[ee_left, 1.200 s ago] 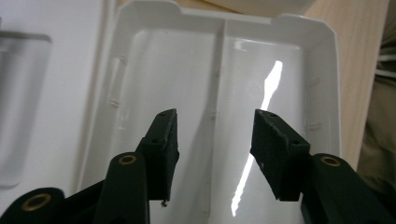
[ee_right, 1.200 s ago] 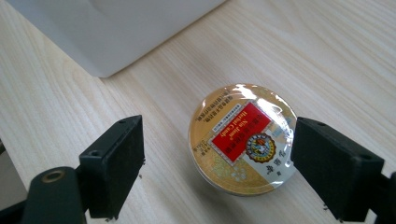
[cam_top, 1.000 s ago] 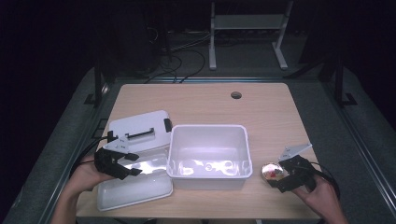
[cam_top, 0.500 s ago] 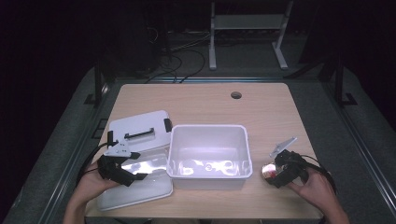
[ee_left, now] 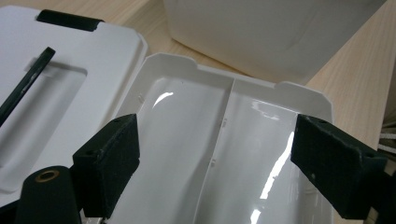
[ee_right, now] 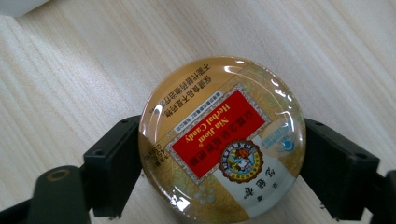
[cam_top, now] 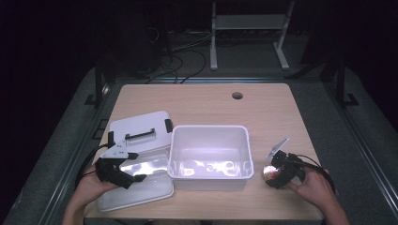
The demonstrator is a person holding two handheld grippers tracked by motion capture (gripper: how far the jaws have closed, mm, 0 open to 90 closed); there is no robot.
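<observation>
Right gripper (ee_right: 219, 154), at four o'clock from the white bin (cam_top: 210, 157), clamps the round candy tin (ee_right: 222, 140) by its slick rim, so it may squirt free; left gripper (ee_left: 215, 168) has just been opening, jaws wide, empty, over the shallow tray (ee_left: 243, 154).

The round tin (ee_right: 222, 140) reads "Nin Jiom Herbal Candy" on its red label.

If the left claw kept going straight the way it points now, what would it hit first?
Most likely the shallow white tray right under its open jaws. The left claw tilts down onto the tray's glossy, ridged floor. The white tub lies farther on; depth is hard to judge.
</observation>
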